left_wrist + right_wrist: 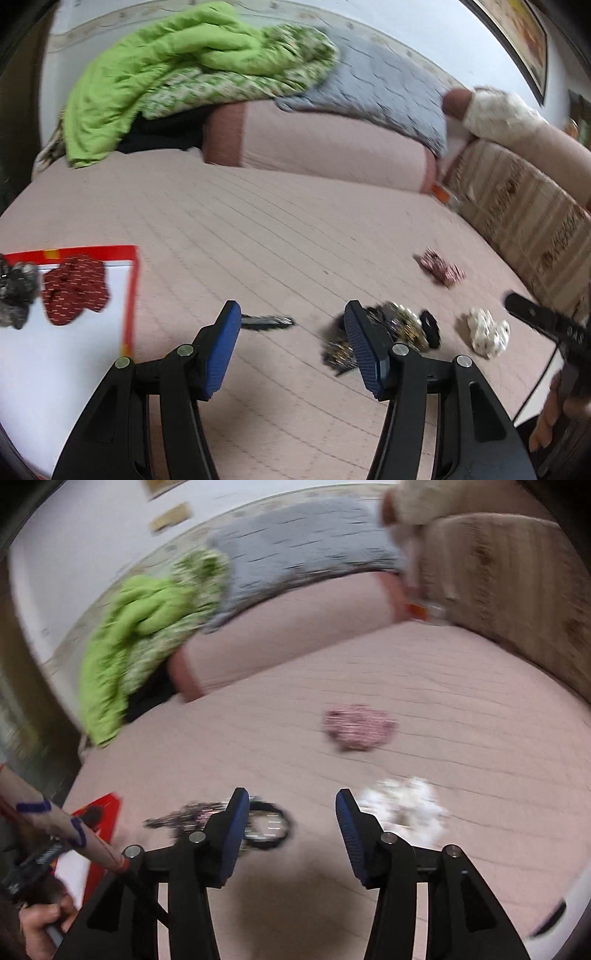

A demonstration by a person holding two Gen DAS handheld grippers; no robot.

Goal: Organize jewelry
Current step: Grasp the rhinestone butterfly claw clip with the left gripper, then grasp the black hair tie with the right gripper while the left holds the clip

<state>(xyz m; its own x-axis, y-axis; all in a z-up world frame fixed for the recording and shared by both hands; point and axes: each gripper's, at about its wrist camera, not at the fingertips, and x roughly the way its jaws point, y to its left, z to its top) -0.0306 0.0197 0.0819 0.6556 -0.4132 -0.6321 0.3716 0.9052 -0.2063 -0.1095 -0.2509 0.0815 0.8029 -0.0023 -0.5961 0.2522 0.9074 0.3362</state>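
We find both the left claw (291, 339) and right claw (291, 823) open and empty above the pink quilted bed (258, 236), apparently positioned to collect the scattered white fabric scrunchie (406, 812).

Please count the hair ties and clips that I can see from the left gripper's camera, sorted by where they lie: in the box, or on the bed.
In the box: 2 (red hair tie, grey hair tie)
On the bed: 5 (hair clip, dark pile, black hair tie, white hair tie, pink hair tie)
Total: 7
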